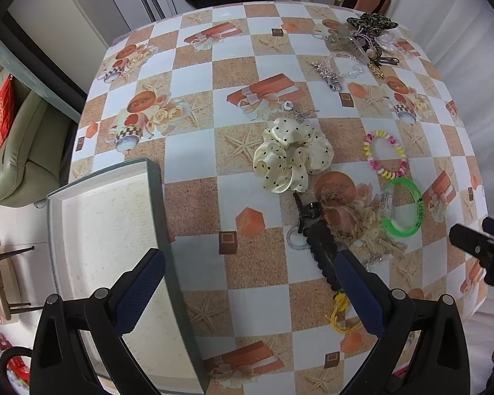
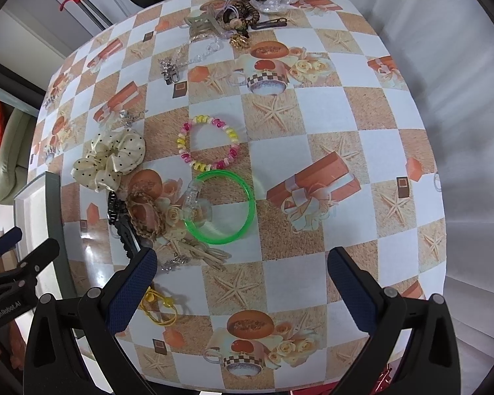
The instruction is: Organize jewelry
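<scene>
A shallow white-lined box [image 1: 108, 230] lies at the table's left edge; it shows in the right wrist view [image 2: 33, 197] too. My left gripper [image 1: 247, 266] is open and empty, one finger over the box. My right gripper [image 2: 242, 270] is open and empty, just short of the green bangle [image 2: 243, 227]. Close by lie a pink-and-yellow bead bracelet [image 2: 210, 164], a cream polka-dot scrunchie [image 1: 293, 158], a braided tan band [image 2: 145, 214], a black clip [image 1: 316, 243] and a yellow hair tie [image 2: 158, 309]. The right gripper shows at the left wrist view's right edge [image 1: 477, 247].
A pile of hair accessories [image 1: 365, 36] with a leopard bow sits at the table's far corner, with a silver chain [image 1: 329, 72] and a clear chain nearby. A small silver charm [image 1: 299, 112] lies behind the scrunchie. A green sofa [image 1: 16, 151] stands left of the table.
</scene>
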`<control>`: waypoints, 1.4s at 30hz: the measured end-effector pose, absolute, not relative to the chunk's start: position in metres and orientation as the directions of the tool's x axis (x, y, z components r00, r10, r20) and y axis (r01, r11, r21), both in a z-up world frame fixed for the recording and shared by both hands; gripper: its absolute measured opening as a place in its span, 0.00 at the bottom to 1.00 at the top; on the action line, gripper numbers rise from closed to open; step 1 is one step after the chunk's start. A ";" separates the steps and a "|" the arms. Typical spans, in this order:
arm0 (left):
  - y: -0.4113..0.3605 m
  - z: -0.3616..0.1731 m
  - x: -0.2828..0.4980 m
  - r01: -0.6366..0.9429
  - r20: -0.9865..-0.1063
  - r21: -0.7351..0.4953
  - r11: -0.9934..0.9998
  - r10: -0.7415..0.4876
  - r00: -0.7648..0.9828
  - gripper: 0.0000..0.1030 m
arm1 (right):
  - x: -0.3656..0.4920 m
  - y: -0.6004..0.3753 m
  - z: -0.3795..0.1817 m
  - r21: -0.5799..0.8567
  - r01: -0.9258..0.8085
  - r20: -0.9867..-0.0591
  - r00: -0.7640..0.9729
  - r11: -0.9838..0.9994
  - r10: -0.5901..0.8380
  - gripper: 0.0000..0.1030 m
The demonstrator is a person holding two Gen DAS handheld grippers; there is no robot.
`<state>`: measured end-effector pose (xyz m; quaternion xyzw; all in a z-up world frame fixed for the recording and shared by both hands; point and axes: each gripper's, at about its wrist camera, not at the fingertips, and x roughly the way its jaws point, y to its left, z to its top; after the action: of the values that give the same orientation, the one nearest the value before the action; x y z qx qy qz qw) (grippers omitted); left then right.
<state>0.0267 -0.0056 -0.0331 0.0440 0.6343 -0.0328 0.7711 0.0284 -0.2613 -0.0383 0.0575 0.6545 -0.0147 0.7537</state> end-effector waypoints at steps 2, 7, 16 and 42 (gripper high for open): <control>-0.005 -0.038 0.034 0.098 -0.983 0.014 0.995 -0.005 0.184 1.00 | 0.031 -0.262 -0.043 0.065 0.095 -0.990 0.133 0.993 0.052 1.00; -0.006 -0.048 0.061 0.090 -0.980 -0.010 0.996 -0.027 0.197 1.00 | 0.040 -0.266 -0.066 0.058 0.093 -0.995 0.086 0.994 0.050 1.00; -0.025 -0.086 0.121 0.121 -0.982 -0.042 0.992 -0.063 0.177 0.92 | 0.064 -0.273 -0.108 0.052 0.108 -0.999 0.019 0.993 0.050 1.00; -0.042 -0.058 0.123 0.154 -0.946 -0.189 0.970 -0.222 0.238 0.18 | 0.079 -0.282 -0.082 0.121 0.114 -0.985 0.137 0.986 0.105 0.08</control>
<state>0.1229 -0.0421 -0.0577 -0.0279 0.6057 -0.1197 0.7862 0.0787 -0.2818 -0.0817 0.0837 0.6569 -0.0030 0.7493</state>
